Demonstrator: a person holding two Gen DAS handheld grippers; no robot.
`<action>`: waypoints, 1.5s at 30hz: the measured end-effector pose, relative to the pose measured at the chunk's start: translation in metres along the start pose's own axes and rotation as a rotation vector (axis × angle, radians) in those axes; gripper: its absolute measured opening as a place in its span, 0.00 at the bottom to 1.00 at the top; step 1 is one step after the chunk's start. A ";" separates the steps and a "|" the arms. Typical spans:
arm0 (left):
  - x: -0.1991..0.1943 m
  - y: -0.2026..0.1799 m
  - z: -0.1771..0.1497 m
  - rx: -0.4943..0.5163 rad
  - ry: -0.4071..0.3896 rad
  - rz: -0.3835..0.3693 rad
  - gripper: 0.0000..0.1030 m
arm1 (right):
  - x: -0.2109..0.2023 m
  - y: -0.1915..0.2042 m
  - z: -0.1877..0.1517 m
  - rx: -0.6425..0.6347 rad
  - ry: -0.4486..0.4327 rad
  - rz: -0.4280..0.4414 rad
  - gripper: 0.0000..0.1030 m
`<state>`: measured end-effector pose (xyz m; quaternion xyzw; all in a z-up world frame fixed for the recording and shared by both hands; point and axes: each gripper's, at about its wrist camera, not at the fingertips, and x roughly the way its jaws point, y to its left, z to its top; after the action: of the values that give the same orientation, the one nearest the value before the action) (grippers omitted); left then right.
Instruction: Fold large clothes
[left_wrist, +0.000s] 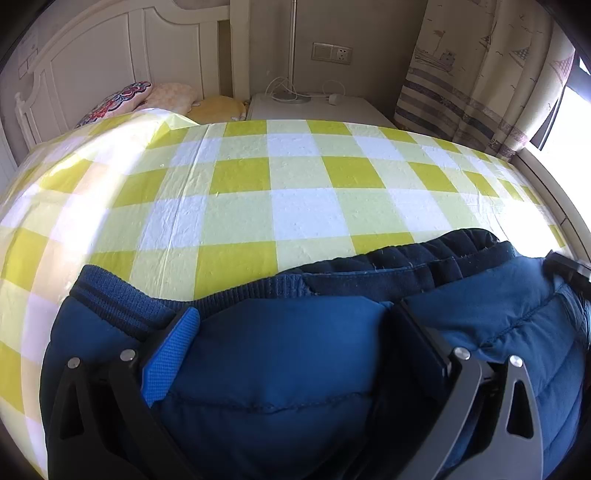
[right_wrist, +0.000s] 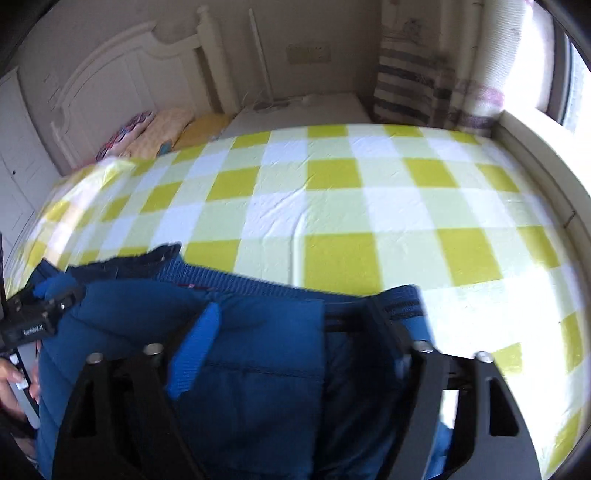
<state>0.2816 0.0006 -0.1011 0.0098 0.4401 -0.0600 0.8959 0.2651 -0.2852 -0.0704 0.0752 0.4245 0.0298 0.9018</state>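
Quilted blue jacket (left_wrist: 280, 369), puffy with ribbed knit hem, fills the gap of your left claw (left_wrist: 295, 321); whether either claw pinches it, you cannot tell. Your right claw (right_wrist: 295, 321) straddles it too. It lies at six o'clock on one checked bed (left_wrist: 303, 206); three pillows (left_wrist: 173, 98) sit at eleven.
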 end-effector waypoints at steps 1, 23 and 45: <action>0.000 0.000 0.000 0.001 -0.001 0.001 0.98 | -0.010 -0.006 0.000 0.031 -0.051 -0.048 0.59; -0.004 0.006 0.000 -0.022 -0.010 -0.009 0.98 | 0.019 0.090 -0.016 -0.217 0.083 0.009 0.92; -0.039 0.044 0.001 -0.029 -0.060 0.236 0.98 | 0.024 0.088 -0.018 -0.204 0.070 0.029 0.94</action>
<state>0.2636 0.0483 -0.0713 0.0468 0.4096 0.0521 0.9096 0.2674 -0.1938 -0.0857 -0.0123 0.4493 0.0884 0.8889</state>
